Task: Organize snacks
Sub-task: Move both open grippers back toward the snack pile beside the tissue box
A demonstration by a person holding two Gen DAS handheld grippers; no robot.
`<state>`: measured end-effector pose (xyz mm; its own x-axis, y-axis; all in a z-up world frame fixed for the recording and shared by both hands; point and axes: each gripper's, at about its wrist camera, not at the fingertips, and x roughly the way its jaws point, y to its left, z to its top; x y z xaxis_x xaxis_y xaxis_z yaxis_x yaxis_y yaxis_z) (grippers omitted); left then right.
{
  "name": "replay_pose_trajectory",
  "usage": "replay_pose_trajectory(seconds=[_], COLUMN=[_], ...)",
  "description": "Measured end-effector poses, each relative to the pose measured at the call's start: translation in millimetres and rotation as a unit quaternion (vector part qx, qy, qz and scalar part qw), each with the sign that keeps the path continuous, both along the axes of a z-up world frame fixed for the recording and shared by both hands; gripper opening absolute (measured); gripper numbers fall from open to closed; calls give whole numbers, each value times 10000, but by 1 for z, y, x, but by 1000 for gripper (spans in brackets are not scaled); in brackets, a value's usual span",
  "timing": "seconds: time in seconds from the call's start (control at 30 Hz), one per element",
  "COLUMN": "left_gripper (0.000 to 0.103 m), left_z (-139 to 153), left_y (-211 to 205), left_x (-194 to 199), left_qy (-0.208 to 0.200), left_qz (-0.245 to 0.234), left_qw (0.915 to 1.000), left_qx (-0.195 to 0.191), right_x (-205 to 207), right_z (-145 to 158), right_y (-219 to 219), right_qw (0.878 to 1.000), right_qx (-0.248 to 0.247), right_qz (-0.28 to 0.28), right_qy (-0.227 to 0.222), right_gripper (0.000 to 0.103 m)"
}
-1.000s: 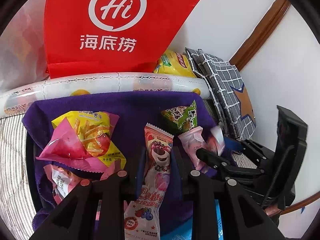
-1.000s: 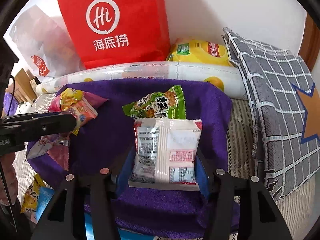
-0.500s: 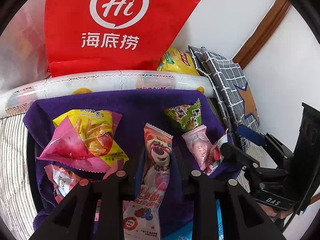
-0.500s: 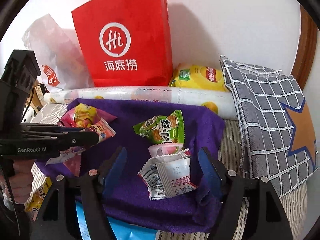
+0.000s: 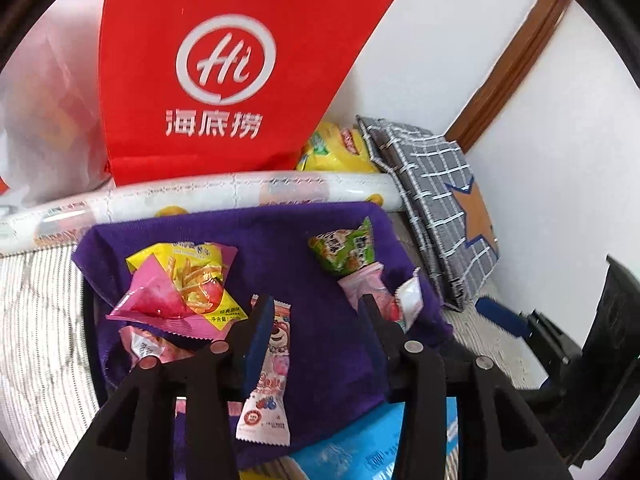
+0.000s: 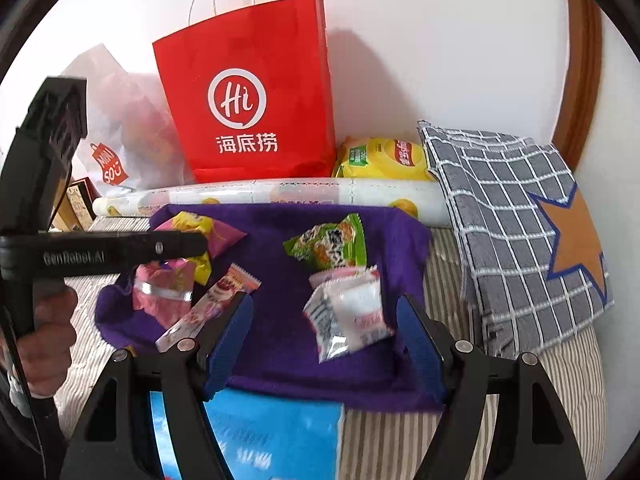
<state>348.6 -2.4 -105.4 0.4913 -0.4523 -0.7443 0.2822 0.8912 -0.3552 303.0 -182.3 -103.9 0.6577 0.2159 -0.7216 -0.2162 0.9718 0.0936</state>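
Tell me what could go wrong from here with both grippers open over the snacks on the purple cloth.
The bear-print candy stick lies beside one pad of the open left hand-held gripper, so pulling away might drag it. The white packet sits tilted against the pink packet near the purple cloth edge, in front of the open right hand-held gripper, and might slide off.

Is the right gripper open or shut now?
Open. The right gripper has its blue pads wide apart, and the white packet lies loose between them.
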Motion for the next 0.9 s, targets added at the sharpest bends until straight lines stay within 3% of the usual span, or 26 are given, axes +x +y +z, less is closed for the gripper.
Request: replay_pose_trajectory(seconds=[0.37, 0.6, 0.9], left_gripper=[57, 58, 59], left_z=[54, 58, 49], left_y=[15, 34, 75], left_x=[-45, -81, -114], left_qy=[-447, -492, -377], left_qz=[26, 78, 361], left_qw=[9989, 9981, 9981], left_qx=[129, 374, 324], right_x=[-65, -105, -133], right_z=[8, -6, -32], right_y=[11, 29, 47], right_qw=[9998, 9988, 9957], right_qx=[-14, 41, 184], right_qz=[-52, 187, 358], right_qy=[197, 459, 835], right_gripper=[74, 74, 74])
